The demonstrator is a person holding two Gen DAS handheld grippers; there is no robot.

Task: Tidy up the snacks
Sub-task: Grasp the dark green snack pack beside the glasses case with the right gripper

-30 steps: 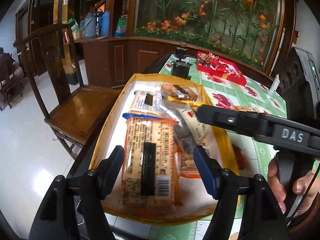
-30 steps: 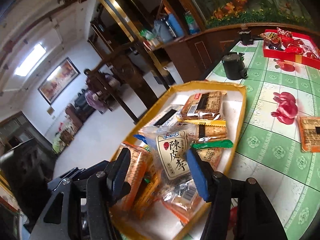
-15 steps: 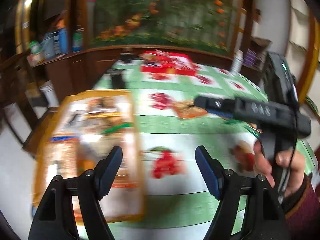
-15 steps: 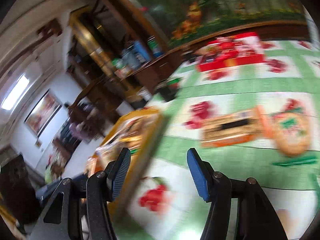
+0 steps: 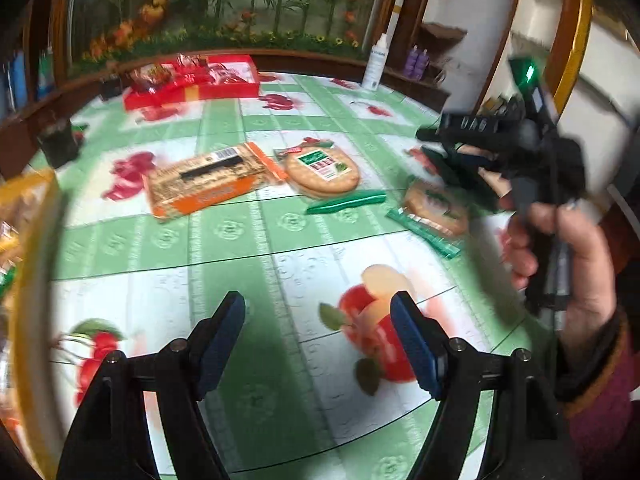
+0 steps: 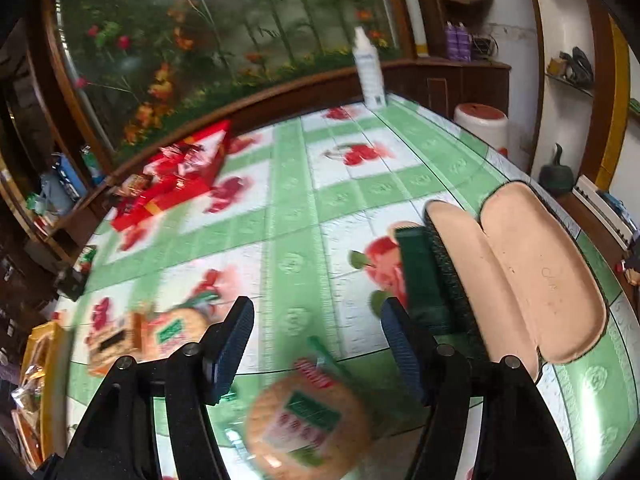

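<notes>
Yellow tray [image 5: 30, 200] edge cropped, blurry, rt tool [image 6: 316, 344] agape

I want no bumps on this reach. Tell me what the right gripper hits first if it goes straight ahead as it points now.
Most likely the round cracker pack, which lies on the tablecloth just below and ahead of the open right gripper. The open glasses case sits off to its right, outside that line. The blur leaves depth uncertain.

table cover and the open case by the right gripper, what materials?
Table cover: looks like glossy printed vinyl or oilcloth, judging by sheen and the flat fruit pattern. Open case: matte peach lining, probably felt or suede-like, with a dark textured shell; exact material unclear.
</notes>
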